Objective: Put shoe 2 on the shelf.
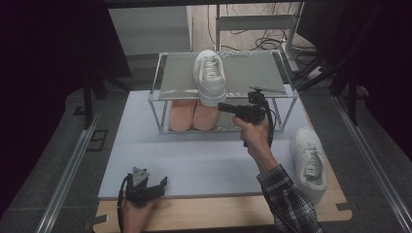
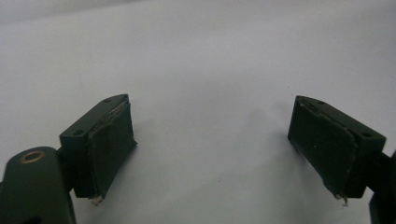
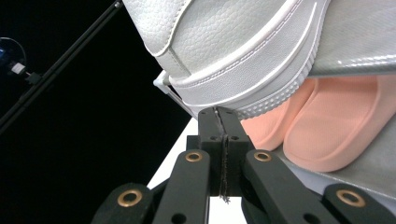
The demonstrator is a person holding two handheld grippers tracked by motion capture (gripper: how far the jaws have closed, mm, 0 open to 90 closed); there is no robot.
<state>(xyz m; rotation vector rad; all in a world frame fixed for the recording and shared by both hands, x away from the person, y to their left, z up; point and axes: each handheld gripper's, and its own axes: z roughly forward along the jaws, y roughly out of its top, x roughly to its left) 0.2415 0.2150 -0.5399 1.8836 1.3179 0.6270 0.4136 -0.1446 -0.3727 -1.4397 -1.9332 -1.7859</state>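
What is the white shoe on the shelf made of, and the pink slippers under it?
The white shoe looks like leather or imitation leather: pebbly grain, stitched seams, matte sheen. Its ridged sole looks like rubber. The pink slippers look like soft woven or knitted fabric with a fine texture; which one is hard to say.

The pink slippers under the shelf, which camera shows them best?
The high view: both pink slippers lie side by side on the rack's lower level, under the white sneaker. The right gripper view shows their toes closer but cropped. The left gripper view faces bare table.
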